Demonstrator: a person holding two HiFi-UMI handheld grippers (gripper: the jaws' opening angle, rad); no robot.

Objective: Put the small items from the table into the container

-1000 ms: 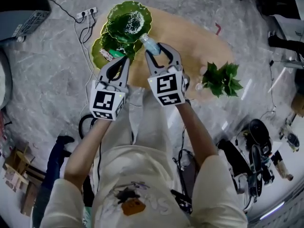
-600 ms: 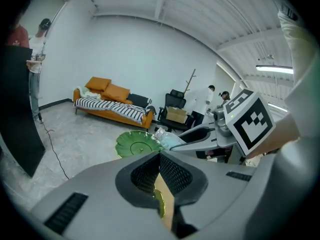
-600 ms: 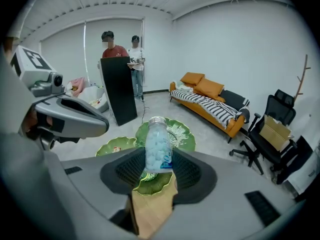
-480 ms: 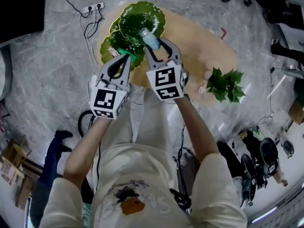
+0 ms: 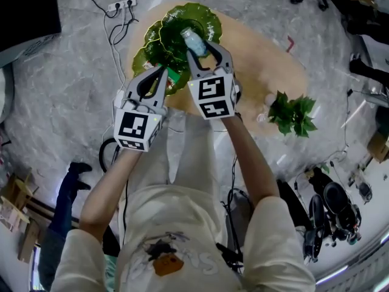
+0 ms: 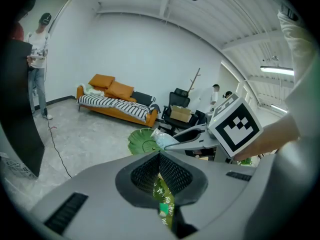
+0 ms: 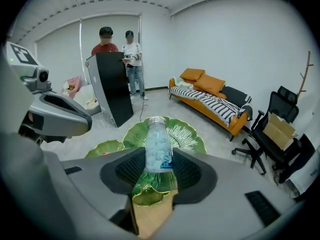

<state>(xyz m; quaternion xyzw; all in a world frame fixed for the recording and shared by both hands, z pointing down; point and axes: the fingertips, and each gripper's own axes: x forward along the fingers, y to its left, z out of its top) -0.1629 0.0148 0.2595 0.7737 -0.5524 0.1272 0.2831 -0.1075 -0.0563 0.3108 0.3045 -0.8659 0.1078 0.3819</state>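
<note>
Wooden table held green leaf dishes. Right claw gripped a small bottle over them. Left claw was closed, empty.

Orange sofa, grey marble floor

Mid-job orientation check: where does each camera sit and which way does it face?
Head view: on the person's head, facing steeply down at the table, leaf-shaped dish, forearms, left gripper, right gripper.
Left gripper view: on the left gripper, along its shut jaws toward the sofa.
Right gripper view: on the right gripper, along jaws clamping the bottle.
Shared: all three show the leaf-shaped dish and the bottle.
</note>
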